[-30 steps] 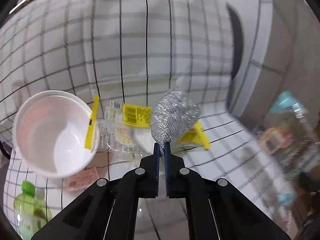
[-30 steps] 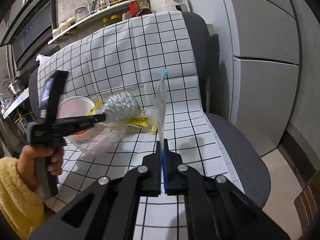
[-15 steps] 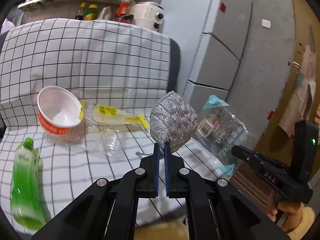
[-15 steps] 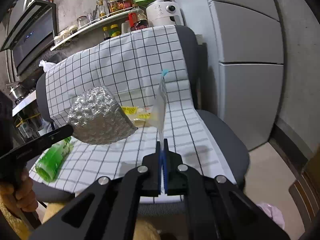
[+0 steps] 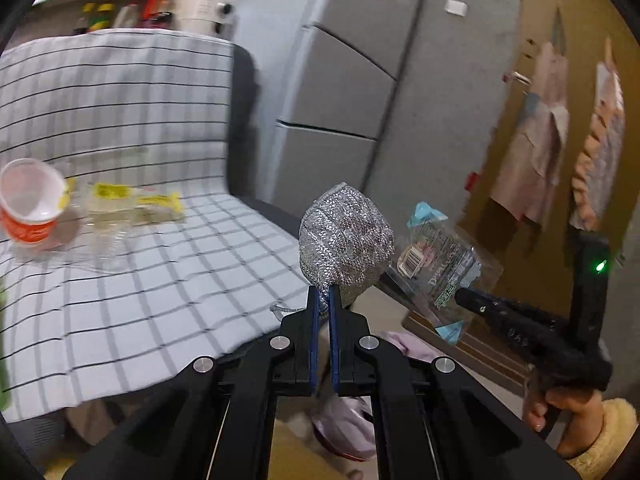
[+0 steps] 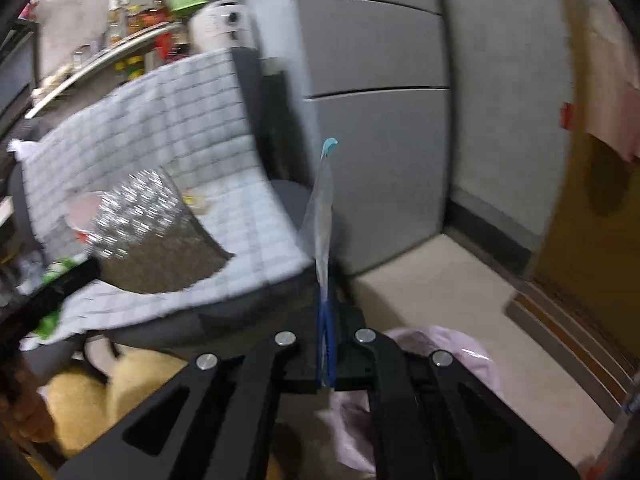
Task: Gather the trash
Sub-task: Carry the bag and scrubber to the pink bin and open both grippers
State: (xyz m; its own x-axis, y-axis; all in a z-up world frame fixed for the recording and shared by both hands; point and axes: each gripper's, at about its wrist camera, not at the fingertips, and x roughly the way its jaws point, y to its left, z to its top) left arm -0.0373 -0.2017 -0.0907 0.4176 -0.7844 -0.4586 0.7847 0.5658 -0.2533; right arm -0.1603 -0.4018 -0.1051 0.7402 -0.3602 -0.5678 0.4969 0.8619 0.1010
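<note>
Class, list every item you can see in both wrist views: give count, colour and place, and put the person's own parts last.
Silver mesh scrubber: one, silver, held in left claw.
Clear wrapper: one, clear with blue corners, held in right claw.
Bowl: one, white and orange, on checked cloth.
Yellow-labelled wrapper: one, clear and yellow, beside the bowl.
Fridge: one, grey, behind the chair.
Pink bag: one, pale pink, on the floor.
Hand: one, fuzzy yellow cuff, gripping the right claw's handle.

Chair: draped with checked cloth.
Cloth: cup and wrappers are laid on it.
</note>
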